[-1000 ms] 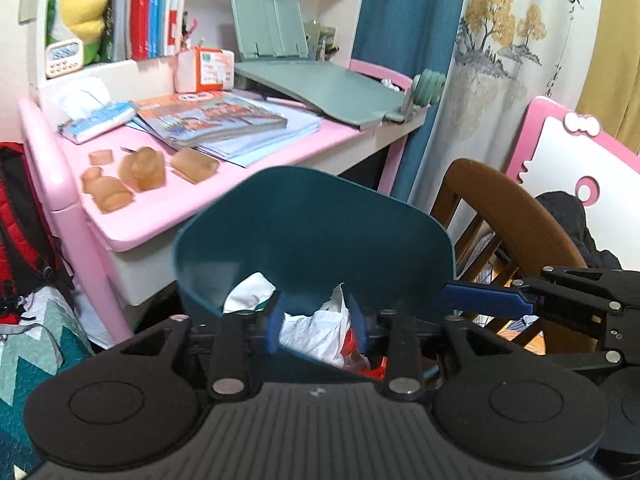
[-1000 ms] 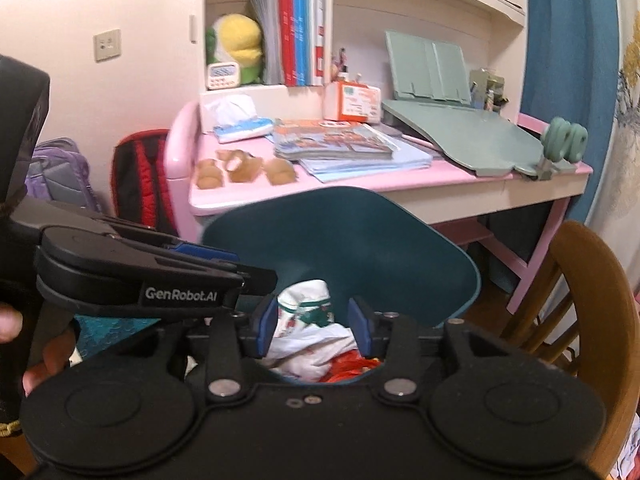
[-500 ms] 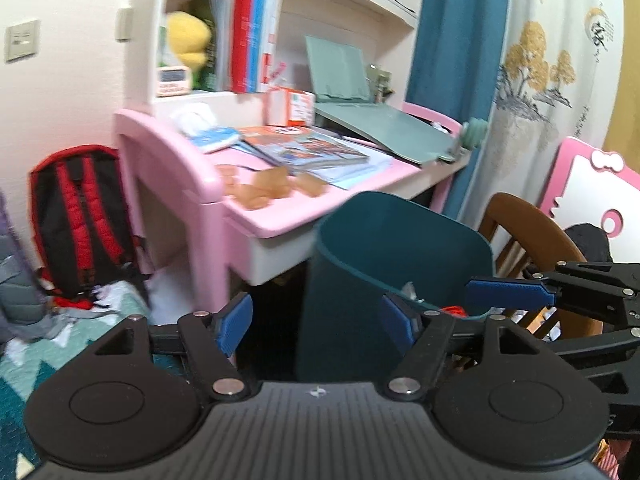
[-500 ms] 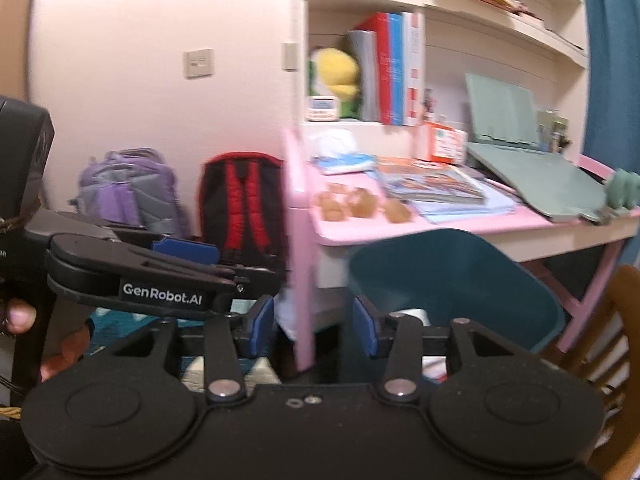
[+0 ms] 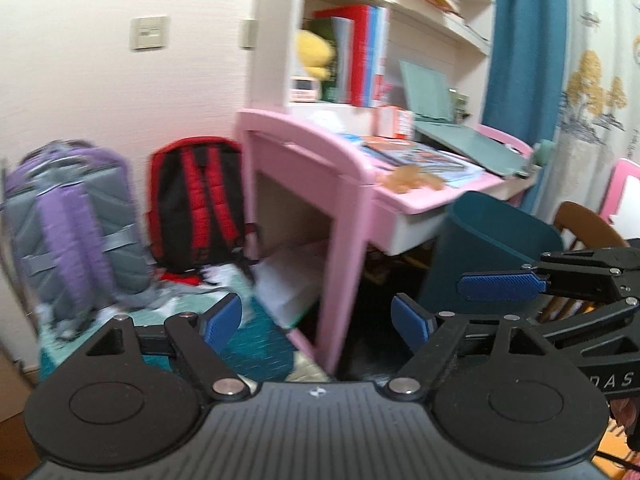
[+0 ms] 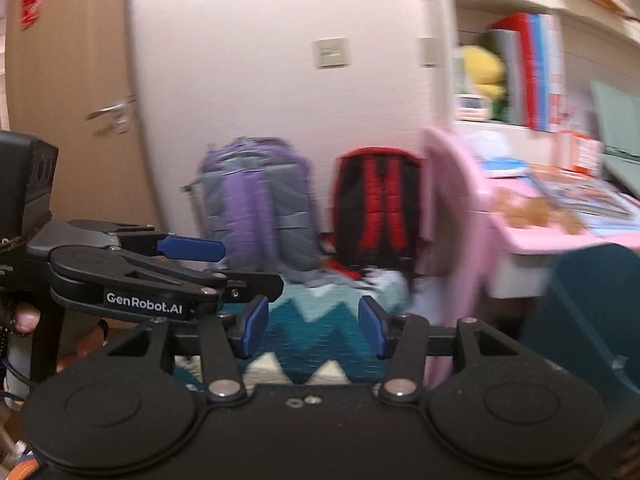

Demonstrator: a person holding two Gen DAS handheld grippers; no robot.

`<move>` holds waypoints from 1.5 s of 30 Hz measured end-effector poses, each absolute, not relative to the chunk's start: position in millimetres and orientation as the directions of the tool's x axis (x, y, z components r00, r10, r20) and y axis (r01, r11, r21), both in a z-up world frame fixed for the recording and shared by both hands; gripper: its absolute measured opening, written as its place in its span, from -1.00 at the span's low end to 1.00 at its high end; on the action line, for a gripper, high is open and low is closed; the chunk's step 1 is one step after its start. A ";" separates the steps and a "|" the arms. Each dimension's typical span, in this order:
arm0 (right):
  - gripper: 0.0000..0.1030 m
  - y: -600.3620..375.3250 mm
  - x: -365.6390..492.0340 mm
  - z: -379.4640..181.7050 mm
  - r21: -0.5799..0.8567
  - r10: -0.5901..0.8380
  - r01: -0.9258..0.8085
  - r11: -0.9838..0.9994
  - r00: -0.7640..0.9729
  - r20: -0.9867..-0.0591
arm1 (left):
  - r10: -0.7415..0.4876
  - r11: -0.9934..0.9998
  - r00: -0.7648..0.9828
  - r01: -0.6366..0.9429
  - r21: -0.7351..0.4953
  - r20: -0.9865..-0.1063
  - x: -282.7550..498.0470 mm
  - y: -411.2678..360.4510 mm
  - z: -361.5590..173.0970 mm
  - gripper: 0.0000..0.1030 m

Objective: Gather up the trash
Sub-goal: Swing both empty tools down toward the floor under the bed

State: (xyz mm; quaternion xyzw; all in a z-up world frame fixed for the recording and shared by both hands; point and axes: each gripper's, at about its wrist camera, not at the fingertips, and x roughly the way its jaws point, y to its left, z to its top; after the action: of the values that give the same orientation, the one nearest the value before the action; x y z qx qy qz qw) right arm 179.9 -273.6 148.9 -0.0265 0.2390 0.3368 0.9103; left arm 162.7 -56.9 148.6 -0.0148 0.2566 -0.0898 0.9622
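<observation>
My left gripper (image 5: 318, 322) is wide apart and still opening, with nothing between its blue pads. My right gripper (image 6: 312, 330) is also opening and empty; it shows as well at the right edge of the left wrist view. The teal trash bin (image 5: 492, 256) stands under the pink desk's right part, off to the right of both grippers; its contents are hidden from here. The bin (image 6: 588, 300) sits at the right edge in the right wrist view. White scraps of paper (image 5: 218, 276) lie on the floor by the red backpack.
A pink desk (image 5: 340, 168) with books and brown lumps stands ahead. A red backpack (image 5: 196, 204) and a purple-grey backpack (image 5: 72, 224) lean on the wall. A teal zigzag rug (image 6: 316, 320) covers the floor. A wooden chair (image 5: 580, 220) is right; a door (image 6: 68, 92) left.
Both views have swung left, away from the bin and toward the backpacks and wall. Both grippers pulled back from the bin and their jaws have spread wider.
</observation>
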 end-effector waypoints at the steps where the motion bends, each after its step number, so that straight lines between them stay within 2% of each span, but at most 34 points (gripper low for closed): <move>1: -0.02 -263.6 179.7 146.8 0.116 0.618 -0.645 0.755 0.642 -0.453 | -0.161 0.987 0.856 0.145 -0.070 -0.492 157.4 -45.9 145.8 0.61; 7: -0.01 -193.0 180.4 124.8 0.167 0.717 -0.742 0.649 0.522 -0.462 | -0.050 0.997 0.860 0.013 -0.076 -0.508 129.2 24.6 122.8 0.68; 11: -0.01 -144.7 179.2 103.1 0.189 0.760 -0.793 0.579 0.442 -0.476 | 0.023 0.992 0.857 -0.083 -0.094 -0.514 112.0 74.3 100.9 0.97; 12: -0.01 -134.7 178.7 97.5 0.196 0.768 -0.803 0.564 0.422 -0.481 | 0.038 0.989 0.857 -0.105 -0.103 -0.513 106.6 88.0 94.0 0.99; 19: 0.00 -63.7 178.1 46.2 0.186 0.767 -0.846 0.500 0.332 -0.549 | 0.096 0.961 0.822 -0.224 -0.164 -0.561 85.0 177.5 35.8 0.99; 24: 0.00 -19.9 186.7 -0.9 0.174 0.722 -0.856 0.487 0.282 -0.632 | 0.142 0.938 0.765 -0.307 -0.161 -0.628 78.3 237.3 -23.6 0.99; 39: 0.00 82.9 230.9 -192.0 0.224 0.541 -0.831 0.509 0.107 -0.834 | 0.109 0.823 0.459 -0.539 -0.179 -0.882 88.4 351.4 -253.6 0.99; 45: -0.03 115.2 239.6 -271.0 0.190 0.454 -0.871 0.454 0.042 -0.890 | 0.007 0.804 0.355 -0.558 -0.206 -0.935 93.5 376.9 -342.1 0.98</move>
State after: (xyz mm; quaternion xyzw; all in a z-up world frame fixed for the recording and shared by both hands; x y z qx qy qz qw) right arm 239.6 115.2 -271.0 -0.2085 0.4992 0.4793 0.6910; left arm 93.5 376.9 -342.1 -0.2560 0.5383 0.1804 0.7824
